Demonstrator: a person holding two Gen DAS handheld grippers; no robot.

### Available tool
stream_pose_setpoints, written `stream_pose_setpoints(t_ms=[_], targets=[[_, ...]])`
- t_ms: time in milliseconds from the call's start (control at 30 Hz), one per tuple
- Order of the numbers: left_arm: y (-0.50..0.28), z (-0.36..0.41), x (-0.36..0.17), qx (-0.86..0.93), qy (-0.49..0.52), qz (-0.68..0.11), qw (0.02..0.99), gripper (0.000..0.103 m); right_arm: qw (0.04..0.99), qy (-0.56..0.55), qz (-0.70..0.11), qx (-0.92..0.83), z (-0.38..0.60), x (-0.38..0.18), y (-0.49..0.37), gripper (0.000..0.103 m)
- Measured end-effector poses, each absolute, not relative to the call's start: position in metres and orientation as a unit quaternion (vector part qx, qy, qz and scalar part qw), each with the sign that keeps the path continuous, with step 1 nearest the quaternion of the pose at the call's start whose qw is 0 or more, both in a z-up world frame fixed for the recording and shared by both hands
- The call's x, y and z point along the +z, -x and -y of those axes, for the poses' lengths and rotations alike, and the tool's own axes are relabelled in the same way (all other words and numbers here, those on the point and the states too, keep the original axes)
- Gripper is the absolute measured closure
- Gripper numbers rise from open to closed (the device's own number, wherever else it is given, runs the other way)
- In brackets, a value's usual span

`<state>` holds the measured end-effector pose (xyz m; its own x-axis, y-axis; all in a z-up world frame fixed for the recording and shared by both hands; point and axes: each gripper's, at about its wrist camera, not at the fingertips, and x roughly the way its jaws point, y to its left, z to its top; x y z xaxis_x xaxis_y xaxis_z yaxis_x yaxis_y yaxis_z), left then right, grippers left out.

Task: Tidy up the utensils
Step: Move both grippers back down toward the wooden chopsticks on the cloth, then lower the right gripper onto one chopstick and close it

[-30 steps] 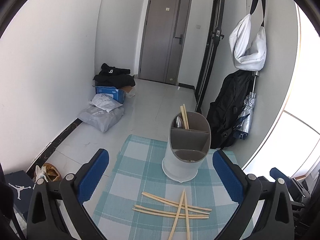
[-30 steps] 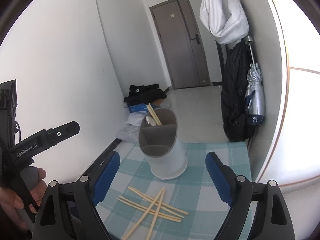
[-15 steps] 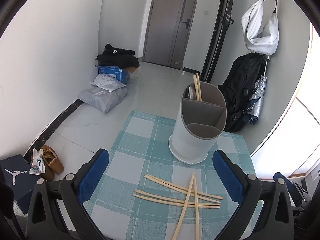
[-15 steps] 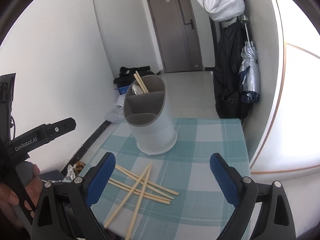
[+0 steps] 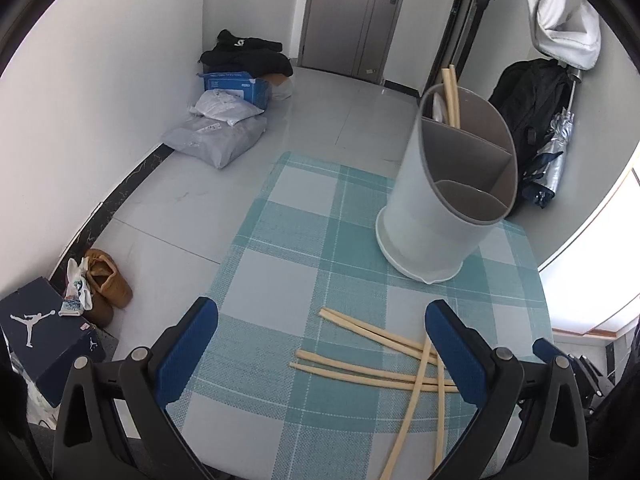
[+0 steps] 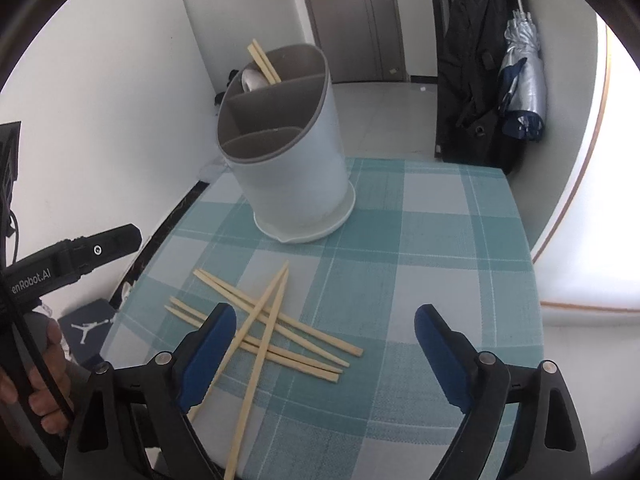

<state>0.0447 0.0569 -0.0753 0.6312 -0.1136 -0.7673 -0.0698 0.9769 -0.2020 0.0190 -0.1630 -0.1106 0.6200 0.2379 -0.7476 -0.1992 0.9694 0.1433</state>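
Several loose wooden chopsticks (image 5: 372, 364) lie crossed on the teal checked table mat (image 5: 296, 248); they also show in the right wrist view (image 6: 276, 332). A white utensil holder (image 5: 444, 204) with grey divided compartments stands behind them, also seen in the right wrist view (image 6: 288, 160), with a pair of chopsticks (image 6: 264, 62) and a spoon in its far compartment. My left gripper (image 5: 320, 344) is open and empty above the mat, left of the pile. My right gripper (image 6: 324, 344) is open and empty, its left finger over the pile.
The table edge drops to a tiled floor on the left, with shoes (image 5: 106, 284), a shoe box (image 5: 40, 332) and parcels (image 5: 220, 136). A black bag and umbrella (image 6: 520, 88) hang by the wall on the right. The left gripper handle (image 6: 60, 264) shows at the right view's left.
Both grippers have tilted down and moved closer to the table; the chopstick pile and holder now look larger and nearer. Both stay open and empty.
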Motion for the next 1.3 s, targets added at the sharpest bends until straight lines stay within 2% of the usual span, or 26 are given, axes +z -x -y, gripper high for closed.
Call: stream_pose_setpoints(t_ms=[167,500,600,733,1067,1300], targets=[[-0.052,-0.069,-0.078,-0.009,0.135,-0.443,0.886,0.001,0.881,-0.017,-0.456,0.127,0.148,-0.131,-0.038,0.027],[-0.049,-0.063,-0.07,-0.001,0.08,-0.424,0.902,0.001,0.861,0.027,-0.492,0.128,0.124,-0.157,-0.068,0.046],[-0.046,-0.058,-0.067,-0.002,0.05,-0.413,0.909,0.001,0.865,0.05,-0.483,0.126,0.116,-0.158,-0.07,0.055],[-0.044,-0.059,-0.066,-0.005,0.038,-0.415,0.909,0.001,0.864,0.072,-0.482,0.126,0.109,-0.159,-0.07,0.073],[-0.041,-0.06,-0.064,0.009,0.027,-0.396,0.918,0.001,0.867,0.085,-0.472,0.137,0.102,-0.162,-0.06,0.097],[-0.048,-0.057,-0.075,0.001,0.063,-0.422,0.905,0.001,0.869,0.008,-0.474,0.141,0.132,-0.15,-0.062,0.098]])
